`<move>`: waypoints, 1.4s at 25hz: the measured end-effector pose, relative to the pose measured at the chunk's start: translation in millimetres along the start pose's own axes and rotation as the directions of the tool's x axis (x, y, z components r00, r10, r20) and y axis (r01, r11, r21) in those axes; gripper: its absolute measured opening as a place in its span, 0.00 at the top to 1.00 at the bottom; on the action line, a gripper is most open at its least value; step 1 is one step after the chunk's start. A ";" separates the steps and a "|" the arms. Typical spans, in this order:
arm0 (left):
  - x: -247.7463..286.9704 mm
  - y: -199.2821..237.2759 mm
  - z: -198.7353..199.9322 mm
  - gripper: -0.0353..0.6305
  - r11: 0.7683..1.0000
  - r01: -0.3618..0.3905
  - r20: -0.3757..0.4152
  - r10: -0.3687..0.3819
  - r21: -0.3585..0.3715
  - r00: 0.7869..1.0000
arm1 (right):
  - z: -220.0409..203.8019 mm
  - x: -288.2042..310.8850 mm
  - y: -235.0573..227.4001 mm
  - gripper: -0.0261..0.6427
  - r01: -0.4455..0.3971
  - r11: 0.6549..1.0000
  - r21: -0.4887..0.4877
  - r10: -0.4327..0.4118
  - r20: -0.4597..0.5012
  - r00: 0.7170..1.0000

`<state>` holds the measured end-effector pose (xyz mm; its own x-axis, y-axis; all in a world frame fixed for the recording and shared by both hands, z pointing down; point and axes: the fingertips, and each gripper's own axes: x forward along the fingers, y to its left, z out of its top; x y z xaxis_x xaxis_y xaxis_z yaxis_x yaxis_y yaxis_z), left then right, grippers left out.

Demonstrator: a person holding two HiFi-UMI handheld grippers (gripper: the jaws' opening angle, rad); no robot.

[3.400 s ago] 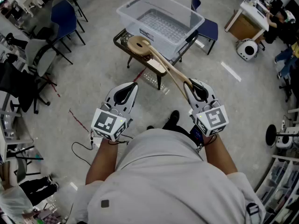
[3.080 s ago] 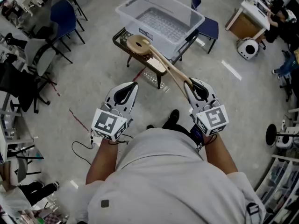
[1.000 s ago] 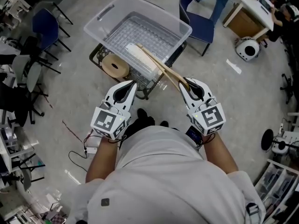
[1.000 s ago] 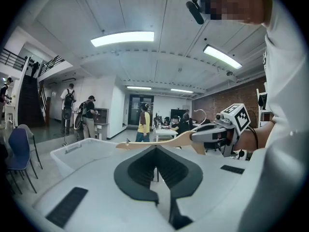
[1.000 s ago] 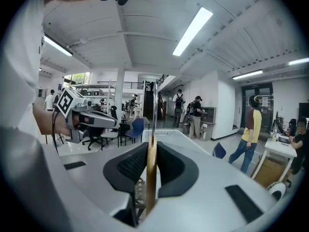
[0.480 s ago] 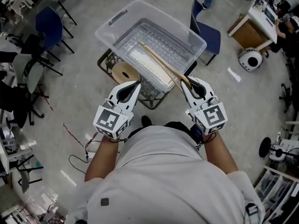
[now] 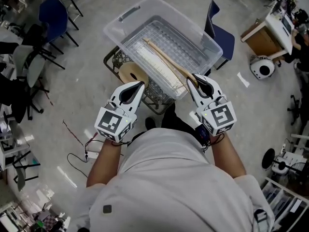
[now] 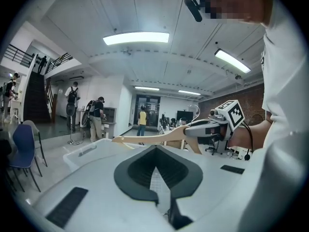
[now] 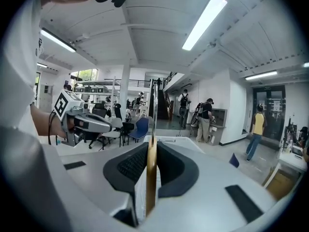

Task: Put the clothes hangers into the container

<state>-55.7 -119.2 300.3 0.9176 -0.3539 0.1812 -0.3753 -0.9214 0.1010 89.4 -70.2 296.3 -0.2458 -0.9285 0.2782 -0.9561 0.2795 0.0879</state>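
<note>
A wooden clothes hanger (image 7: 166, 62) sticks out forward and to the left from my right gripper (image 7: 195, 78), which is shut on its near end. The hanger's far arm reaches over the inside of the clear plastic container (image 7: 120, 21). In the right gripper view the hanger (image 9: 151, 178) stands edge-on between the pads, with the container's rim (image 9: 169, 140) beyond. My left gripper (image 7: 140, 84) hangs just before the container's near wall, shut and empty. In the left gripper view, the hanger (image 8: 145, 139) crosses above the container (image 8: 84, 151).
The container sits on a low black stand (image 7: 116, 62), with a round tan roll (image 7: 131, 74) on the stand's near side. Blue chairs (image 7: 55, 11) (image 7: 222, 35) stand left and right of it. A cable lies on the floor (image 7: 89, 144). People stand far off.
The container now lies closer below both grippers than before. The hanger, which earlier ended over the stand before the container, now reaches over the container's inside.
</note>
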 end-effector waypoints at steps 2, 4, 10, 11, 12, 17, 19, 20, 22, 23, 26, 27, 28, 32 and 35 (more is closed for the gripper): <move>5.7 8.1 0.3 0.92 1.000 -0.018 -0.004 0.018 -0.009 1.000 | 2.5 13.0 -7.9 0.86 -0.020 1.000 -0.004 0.020 -0.002 1.000; 11.4 18.6 0.6 0.92 0.999 -0.034 -0.009 0.034 -0.017 0.999 | 6.1 28.8 -15.1 0.86 -0.041 0.999 -0.008 0.041 -0.003 0.999; 41.2 46.5 3.0 0.92 0.996 -0.087 -0.013 0.087 -0.035 0.996 | 9.4 73.3 -47.2 0.86 -0.106 0.994 -0.012 0.106 -0.013 0.994; 46.5 50.5 3.1 0.92 0.994 -0.097 -0.015 0.096 -0.041 0.995 | 9.1 80.8 -52.6 0.86 -0.120 0.993 -0.013 0.119 -0.018 0.993; 51.1 54.4 2.6 0.92 0.993 -0.106 -0.017 0.105 -0.047 0.994 | 8.8 88.2 -57.5 0.86 -0.133 0.991 -0.015 0.132 -0.023 0.991; 68.1 73.4 -3.0 0.92 0.986 -0.150 -0.026 0.149 -0.069 0.989 | 8.2 123.0 -73.1 0.86 -0.193 0.981 -0.018 0.193 -0.034 0.981; 74.9 80.7 -7.2 0.92 0.983 -0.168 -0.028 0.166 -0.077 0.986 | 5.5 137.3 -76.7 0.86 -0.222 0.975 -0.013 0.221 -0.038 0.974; 78.9 84.7 -9.5 0.92 0.981 -0.177 -0.030 0.175 -0.081 0.984 | 3.9 145.2 -79.0 0.86 -0.239 0.971 -0.004 0.238 -0.038 0.970; 88.2 94.1 -12.8 0.92 0.977 -0.194 -0.034 0.192 -0.088 0.981 | 1.6 162.8 -85.7 0.86 -0.270 0.963 0.019 0.270 -0.034 0.962; 93.0 99.0 -14.3 0.92 0.975 -0.202 -0.037 0.200 -0.091 0.979 | 0.6 171.8 -89.5 0.86 -0.282 0.959 0.024 0.283 -0.033 0.959; 104.9 110.6 -20.7 0.92 0.970 -0.224 -0.048 0.220 -0.097 0.974 | -4.5 196.0 -97.5 0.86 -0.318 0.948 0.026 0.319 -0.040 0.947; 108.5 113.4 -23.3 0.92 0.968 -0.231 -0.053 0.227 -0.098 0.973 | -6.5 203.2 -99.6 0.86 -0.331 0.943 0.033 0.333 -0.042 0.942; 112.0 115.5 -25.3 0.92 0.966 -0.238 -0.059 0.233 -0.099 0.971 | -8.3 209.8 -101.8 0.86 -0.344 0.938 0.041 0.345 -0.043 0.937; 124.5 121.1 -26.1 0.92 0.959 -0.263 -0.074 0.256 -0.109 0.964 | -17.4 230.6 -109.6 0.86 -0.372 0.927 0.054 0.375 -0.065 0.925; 130.7 132.5 -33.5 0.92 0.953 -0.276 -0.084 0.267 -0.121 0.960 | -40.6 253.9 -107.4 0.86 -0.386 0.920 0.066 0.391 -0.099 0.915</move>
<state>10.1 -282.1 370.1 0.7695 -0.5723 0.2834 -0.6270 -0.7613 0.1650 136.2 -326.0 396.3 -0.5827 -0.7162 0.3841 -0.7956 0.5991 -0.0900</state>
